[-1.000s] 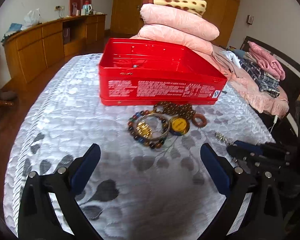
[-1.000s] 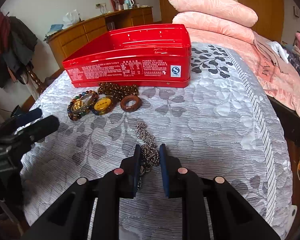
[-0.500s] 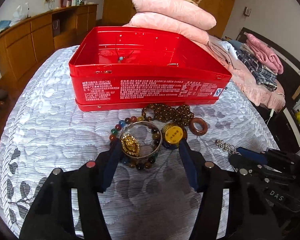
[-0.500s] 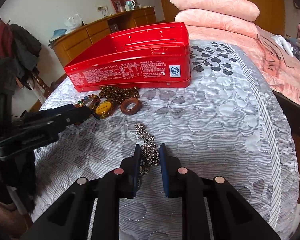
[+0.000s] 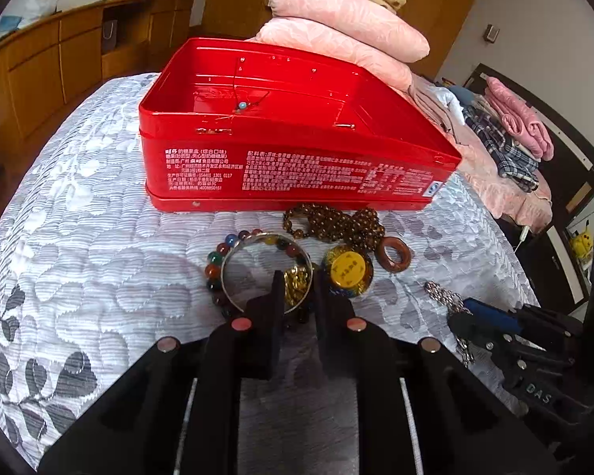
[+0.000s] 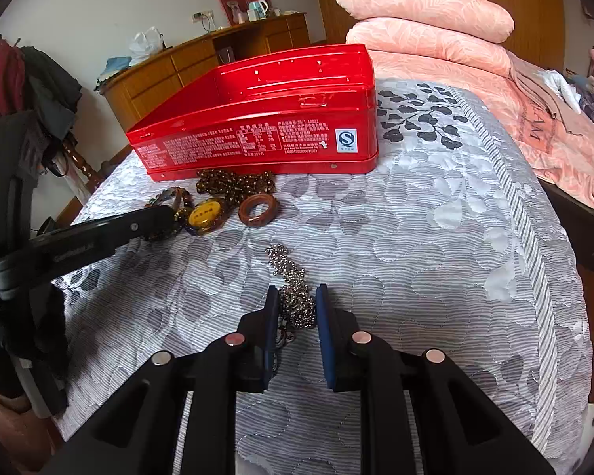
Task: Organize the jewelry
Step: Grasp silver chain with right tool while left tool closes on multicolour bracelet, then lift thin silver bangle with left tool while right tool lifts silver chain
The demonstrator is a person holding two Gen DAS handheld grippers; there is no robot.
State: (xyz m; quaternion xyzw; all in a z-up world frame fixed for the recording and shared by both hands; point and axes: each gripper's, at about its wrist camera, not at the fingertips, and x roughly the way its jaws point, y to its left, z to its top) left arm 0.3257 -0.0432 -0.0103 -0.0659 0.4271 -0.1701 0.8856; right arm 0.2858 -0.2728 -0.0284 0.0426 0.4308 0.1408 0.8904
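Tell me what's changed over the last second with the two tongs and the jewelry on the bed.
The left tongs came forward from open bedspread to the jewelry pile and closed from wide open onto the gold charm and the silver bangle rim. The right tongs stayed put, still clamped on the silver chain. The red tin, brown beads and wooden ring haven't moved.

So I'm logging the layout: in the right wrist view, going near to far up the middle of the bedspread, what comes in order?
right gripper → silver chain → brown ring → brown bead necklace → red tin
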